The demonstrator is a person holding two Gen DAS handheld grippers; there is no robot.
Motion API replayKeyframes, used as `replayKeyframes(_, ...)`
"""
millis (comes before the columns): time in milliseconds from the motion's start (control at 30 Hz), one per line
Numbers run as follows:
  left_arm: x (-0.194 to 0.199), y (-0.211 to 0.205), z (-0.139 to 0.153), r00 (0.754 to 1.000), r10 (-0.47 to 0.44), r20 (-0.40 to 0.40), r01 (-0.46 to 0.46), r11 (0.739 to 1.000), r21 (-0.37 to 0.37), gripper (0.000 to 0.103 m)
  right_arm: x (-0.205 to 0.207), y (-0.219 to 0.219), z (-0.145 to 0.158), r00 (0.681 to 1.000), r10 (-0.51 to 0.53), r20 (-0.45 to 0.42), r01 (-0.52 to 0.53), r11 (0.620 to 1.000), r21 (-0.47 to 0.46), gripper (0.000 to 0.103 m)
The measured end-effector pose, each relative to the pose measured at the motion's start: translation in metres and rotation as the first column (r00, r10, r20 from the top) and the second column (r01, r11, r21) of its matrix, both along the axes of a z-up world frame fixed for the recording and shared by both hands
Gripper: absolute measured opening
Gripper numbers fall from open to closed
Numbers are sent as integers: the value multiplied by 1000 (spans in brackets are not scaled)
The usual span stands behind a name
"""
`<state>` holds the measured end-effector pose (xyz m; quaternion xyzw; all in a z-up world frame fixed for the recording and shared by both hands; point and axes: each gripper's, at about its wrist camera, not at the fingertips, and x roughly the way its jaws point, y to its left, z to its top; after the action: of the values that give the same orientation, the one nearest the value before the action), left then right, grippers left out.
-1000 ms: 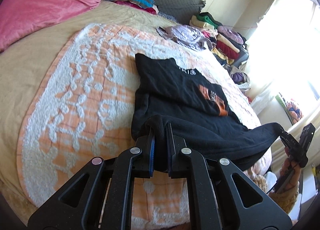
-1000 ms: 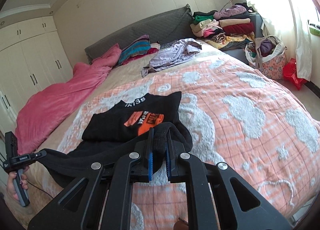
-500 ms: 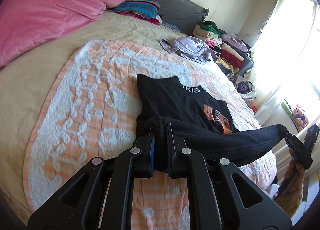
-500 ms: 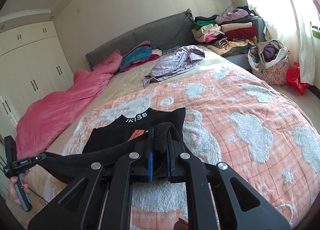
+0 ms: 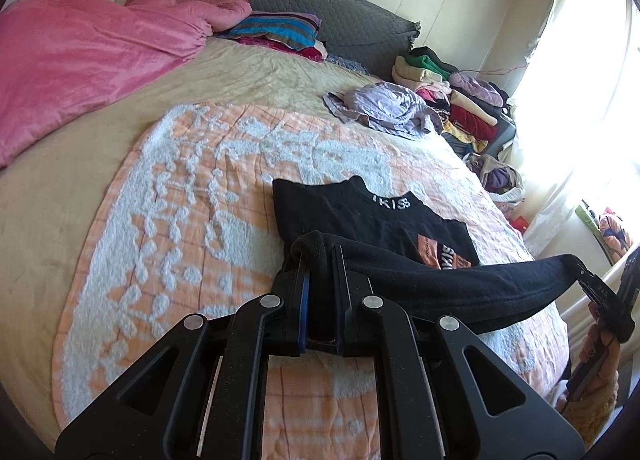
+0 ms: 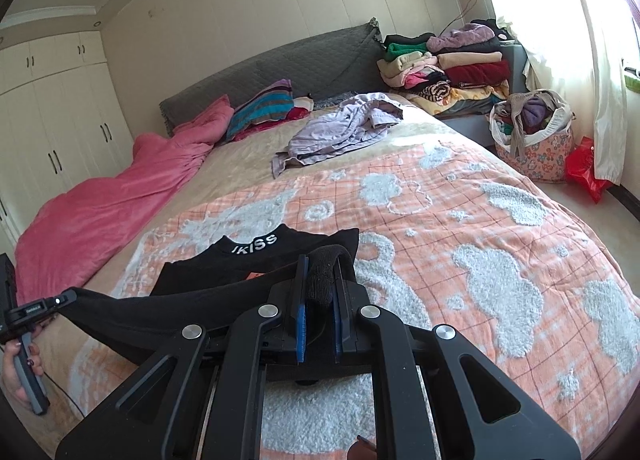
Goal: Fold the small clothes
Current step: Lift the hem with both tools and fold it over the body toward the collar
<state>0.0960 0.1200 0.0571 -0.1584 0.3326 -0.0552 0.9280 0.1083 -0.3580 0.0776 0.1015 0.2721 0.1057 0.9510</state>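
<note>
Wide bed (image 6: 248,140) under a beige, faintly creased sheet, backed by a grey quilted headboard (image 5: 344,16). Spread over the near half, an orange checked quilt (image 6: 460,220) with raised, fluffy white patches shaped like clouds and curls. Slumped along the far side, a plush pink blanket (image 5: 80,60), soft and heavy-folded. Against the wall by the window, a tall stack of folded clothes (image 6: 452,64) in cream, green, dark red and purple. Below that, on the floor, a floral fabric bag (image 6: 536,140) stuffed full. Near the pillows, a crumpled lilac garment (image 6: 340,128), thin and wrinkled. Beside the headboard, a striped pillow (image 5: 276,26) in blue, brown and purple bands.

On the quilt, a black shirt (image 5: 360,216), soft knit, white "IKISS" lettering on the collar and an orange print on the chest; upper part lying flat, lower hem lifted and stretched taut as a dark band between the two tools. Left gripper (image 5: 320,264) clamped on one bunched corner of that hem, blue-lined fingers pinching thick cloth. Right gripper (image 6: 322,278) pinching the other corner likewise, a rounded wad of knit bulging up between its pads.
</note>
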Motion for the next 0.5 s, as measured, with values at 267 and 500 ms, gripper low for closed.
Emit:
replayKeyframes(267,25,-4,6,1000,8,18,-9,999,35,4,23,3,-1,1000,-17,-5,17,1000,-26,9)
replayKeyframes(500,44,-4,9,1000,18,25,-20,998,56,4,48,9,3,1000,-25,-8,25,998,-54,9)
